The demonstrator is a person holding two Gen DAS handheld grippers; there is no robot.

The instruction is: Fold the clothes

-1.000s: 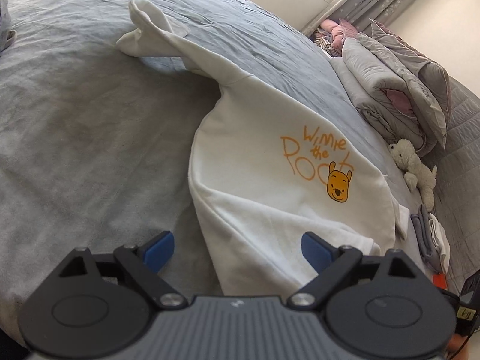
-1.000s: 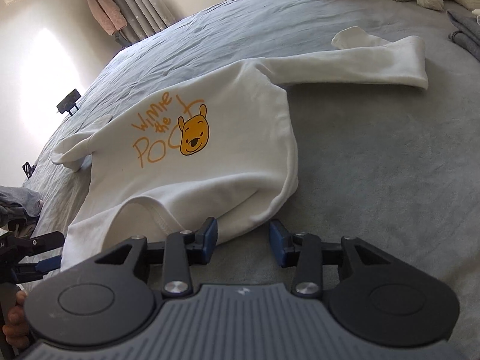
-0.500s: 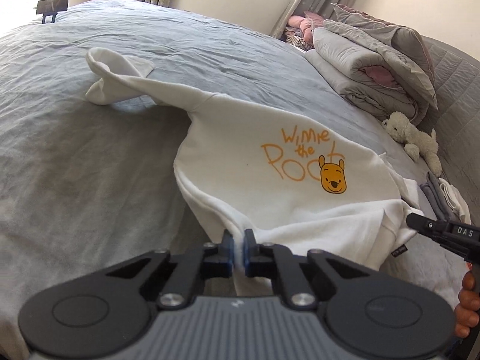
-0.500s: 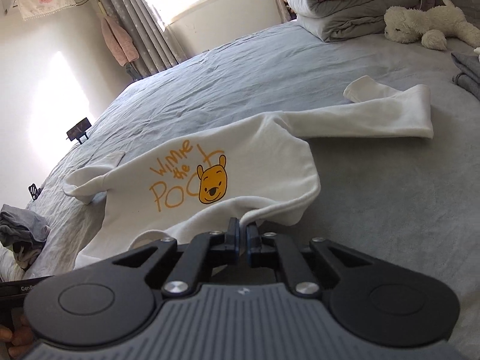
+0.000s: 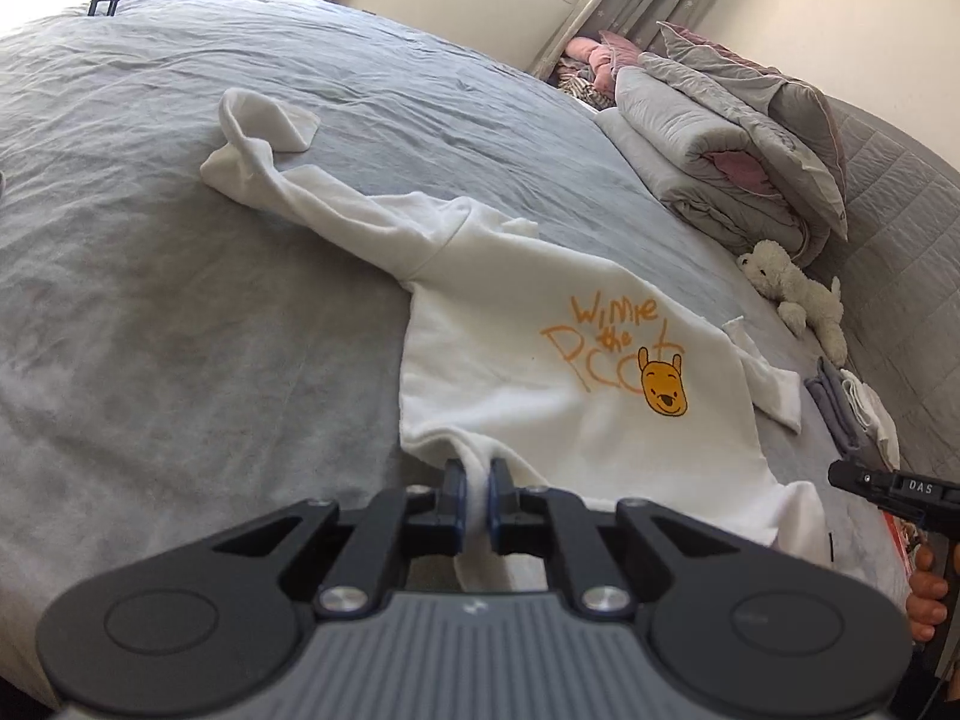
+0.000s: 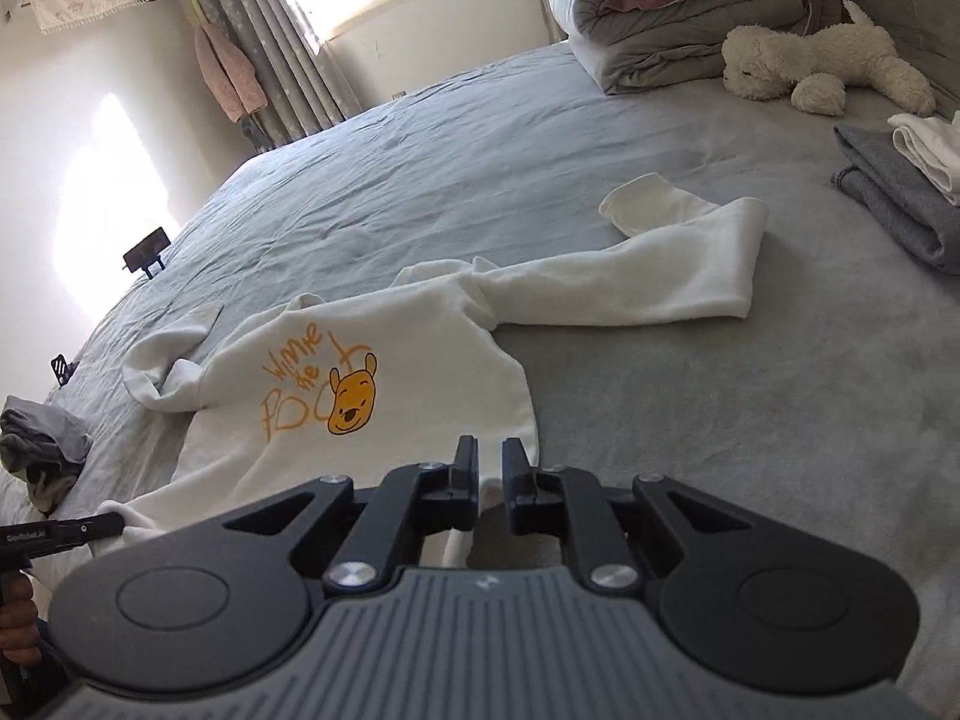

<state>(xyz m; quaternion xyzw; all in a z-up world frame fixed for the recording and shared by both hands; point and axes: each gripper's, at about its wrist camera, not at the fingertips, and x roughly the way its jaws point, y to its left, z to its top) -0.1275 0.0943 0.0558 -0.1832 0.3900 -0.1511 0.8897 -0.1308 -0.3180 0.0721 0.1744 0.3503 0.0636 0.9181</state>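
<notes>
Since before: both my grippers have lifted the hem; a second ago they stood spread.
Left gripper [image 5: 474, 483]: pads pinch a white fold of hem, bottom centre.
Right gripper [image 6: 490, 468]: fingers nearly together, seemingly nipping hem cloth; fold partly hidden.
Sweatshirt [image 5: 528, 372]: centre frame on grey bed [image 5: 180, 360], print up, sleeves spread.
Plush toy [image 6: 822, 60]: upper right.

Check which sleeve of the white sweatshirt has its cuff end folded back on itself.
Both are bent near the cuff, but the sleeve stretching toward the folded grey clothes doubles back cleanly; the other sleeve, near the crumpled grey garment, is just bunched.
</notes>
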